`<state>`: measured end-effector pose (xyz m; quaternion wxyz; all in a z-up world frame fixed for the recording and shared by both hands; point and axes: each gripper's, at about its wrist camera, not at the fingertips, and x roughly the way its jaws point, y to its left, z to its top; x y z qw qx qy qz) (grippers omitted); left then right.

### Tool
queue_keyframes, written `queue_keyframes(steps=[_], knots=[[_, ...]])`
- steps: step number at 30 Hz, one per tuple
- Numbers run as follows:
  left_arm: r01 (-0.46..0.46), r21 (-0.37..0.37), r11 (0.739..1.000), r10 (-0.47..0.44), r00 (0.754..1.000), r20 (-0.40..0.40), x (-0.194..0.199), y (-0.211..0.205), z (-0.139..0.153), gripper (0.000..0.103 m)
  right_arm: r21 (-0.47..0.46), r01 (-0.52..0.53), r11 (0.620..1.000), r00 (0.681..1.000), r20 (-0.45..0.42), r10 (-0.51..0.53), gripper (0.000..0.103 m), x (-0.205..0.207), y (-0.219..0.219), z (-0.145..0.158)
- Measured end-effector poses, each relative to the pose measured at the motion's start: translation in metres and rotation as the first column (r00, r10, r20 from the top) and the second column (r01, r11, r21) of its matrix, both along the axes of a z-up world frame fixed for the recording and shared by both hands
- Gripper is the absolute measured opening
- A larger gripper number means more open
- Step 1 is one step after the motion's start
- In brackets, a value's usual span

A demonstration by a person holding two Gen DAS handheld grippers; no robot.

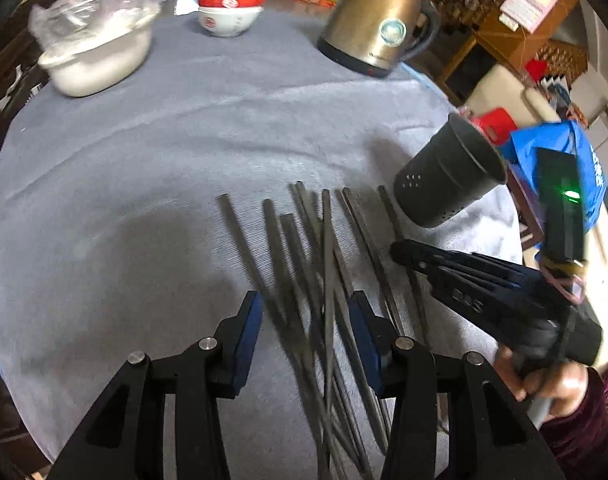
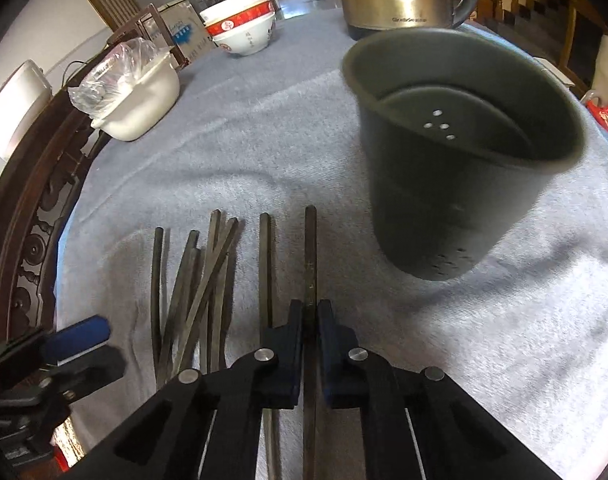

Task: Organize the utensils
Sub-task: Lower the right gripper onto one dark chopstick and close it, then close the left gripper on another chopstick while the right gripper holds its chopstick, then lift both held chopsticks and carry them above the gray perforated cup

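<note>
Several dark chopsticks (image 1: 315, 264) lie in a loose pile on the grey cloth; they also show in the right wrist view (image 2: 200, 292). A dark perforated utensil cup (image 1: 447, 176) stands at the right, seen close up in the right wrist view (image 2: 459, 160). My left gripper (image 1: 305, 320) is open, its fingers straddling the pile just above it. My right gripper (image 2: 310, 312) is shut on one chopstick (image 2: 310, 248), which points toward the cup's base. It appears from the side in the left wrist view (image 1: 399, 250).
A gold kettle (image 1: 377, 26) stands at the back right of the table. Stacked red and white bowls (image 1: 230, 6) are at the back centre. A white pot with a plastic bag (image 1: 98, 46) is at the back left. The table edge runs close along the right.
</note>
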<state>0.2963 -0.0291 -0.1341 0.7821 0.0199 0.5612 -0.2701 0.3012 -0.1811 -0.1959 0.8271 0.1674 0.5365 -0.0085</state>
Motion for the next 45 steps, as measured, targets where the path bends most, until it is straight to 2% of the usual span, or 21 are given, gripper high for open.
queue_keyframes(steps=[8,13,15,18,22,28,31,34,35,37,39,45], knots=[[0.041,0.033,0.999,-0.039,0.999,-0.035,0.023,-0.032,-0.020,0.046,0.008,0.006,1.000,1.000,-0.007,-0.006,0.008,-0.002,-0.009,0.000],[0.054,0.048,0.997,-0.051,0.997,-0.062,0.034,-0.042,-0.029,0.018,0.019,0.004,1.000,1.000,-0.012,-0.004,0.009,0.004,-0.009,-0.005],[0.047,0.052,0.997,-0.044,0.997,-0.059,0.037,-0.042,-0.030,0.011,0.034,0.004,0.999,1.000,-0.009,-0.004,0.009,0.005,-0.012,-0.008],[0.041,0.037,0.998,-0.039,0.997,-0.072,0.042,-0.041,-0.031,0.007,0.033,-0.011,0.999,1.000,0.006,0.011,0.008,0.005,-0.011,-0.007],[0.033,0.027,0.999,-0.031,0.998,-0.052,0.040,-0.039,-0.025,0.004,0.063,-0.024,0.998,0.998,0.054,0.021,0.007,-0.007,-0.015,0.003],[0.013,0.009,1.000,-0.013,1.000,0.014,0.030,-0.029,0.000,0.003,0.122,-0.057,0.991,0.988,0.150,0.039,0.007,-0.027,-0.020,0.036],[0.002,0.027,1.000,-0.003,0.999,0.053,0.026,-0.024,0.011,0.003,0.149,-0.067,0.987,0.982,0.186,0.039,0.007,-0.038,-0.025,0.050],[-0.009,0.043,0.999,0.007,0.999,0.046,0.030,-0.024,0.012,0.003,0.165,-0.065,0.984,0.980,0.198,0.031,0.007,-0.047,-0.028,0.056],[-0.008,0.057,0.998,0.005,0.999,0.049,0.031,-0.027,0.011,0.005,0.172,-0.063,0.983,0.979,0.200,0.028,0.007,-0.050,-0.030,0.056],[0.011,0.093,0.996,-0.017,0.998,0.064,0.030,-0.037,0.009,0.019,0.183,-0.060,0.981,0.979,0.203,0.022,0.007,-0.055,-0.033,0.056],[0.030,0.142,0.989,-0.042,0.996,0.083,0.029,-0.050,0.004,0.029,0.193,-0.061,0.979,0.979,0.205,0.020,0.007,-0.053,-0.031,0.054],[0.037,0.215,0.976,-0.047,0.998,0.041,0.055,-0.070,-0.021,0.029,0.215,-0.067,0.974,0.977,0.211,0.021,0.007,-0.054,-0.038,0.056]])
